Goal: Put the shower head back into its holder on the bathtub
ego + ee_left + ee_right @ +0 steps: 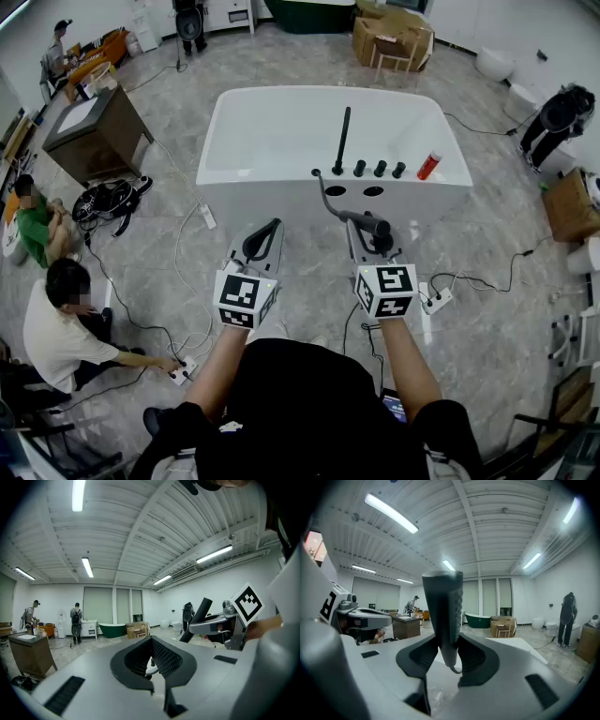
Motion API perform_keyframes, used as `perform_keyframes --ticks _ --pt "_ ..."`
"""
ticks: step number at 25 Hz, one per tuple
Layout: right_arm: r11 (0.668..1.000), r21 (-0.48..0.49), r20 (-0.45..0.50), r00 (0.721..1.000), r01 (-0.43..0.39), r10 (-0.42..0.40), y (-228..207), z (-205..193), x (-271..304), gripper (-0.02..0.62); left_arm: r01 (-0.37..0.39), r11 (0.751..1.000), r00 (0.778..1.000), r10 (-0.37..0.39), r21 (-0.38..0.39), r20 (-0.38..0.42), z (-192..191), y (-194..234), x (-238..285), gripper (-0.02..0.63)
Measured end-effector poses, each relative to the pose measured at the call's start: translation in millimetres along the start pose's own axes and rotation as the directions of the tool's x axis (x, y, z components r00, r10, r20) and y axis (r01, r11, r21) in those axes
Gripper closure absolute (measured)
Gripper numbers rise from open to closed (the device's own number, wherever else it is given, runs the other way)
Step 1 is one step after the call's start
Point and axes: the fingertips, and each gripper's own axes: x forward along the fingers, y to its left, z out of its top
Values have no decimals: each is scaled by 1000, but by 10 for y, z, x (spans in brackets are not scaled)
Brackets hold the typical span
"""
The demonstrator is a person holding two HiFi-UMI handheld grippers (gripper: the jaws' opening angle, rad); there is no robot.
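The right gripper (449,657) pinched the shower head (443,611). The left gripper (151,660) had spread, empty jaws. The bathtub (272,199) stood at twelve o'clock.

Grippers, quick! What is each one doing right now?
Left gripper: open, holding nothing.
Right gripper: closed on the shower head.

Glossy bathtub (214,141), matt shower head (443,606)

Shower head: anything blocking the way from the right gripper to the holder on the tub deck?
Nothing visible does. The shower head is clamped in the right gripper, just short of the bathtub. The two dark openings on the deck ahead are uncovered. The knobs and red bottle stand behind them.
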Motion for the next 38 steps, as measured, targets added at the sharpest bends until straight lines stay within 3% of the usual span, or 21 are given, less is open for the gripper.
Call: perform_keyframes --ticks 27,38 --pt "999 49 -14 1000 -22 22 -167 -188 -26 457 -31 999 999 30 -13 -42 -178 -103 53 592" --pt "998 58 -38 999 -14 17 -302 -244 403 457 -17 999 999 15 -43 -49 -250 144 419 592"
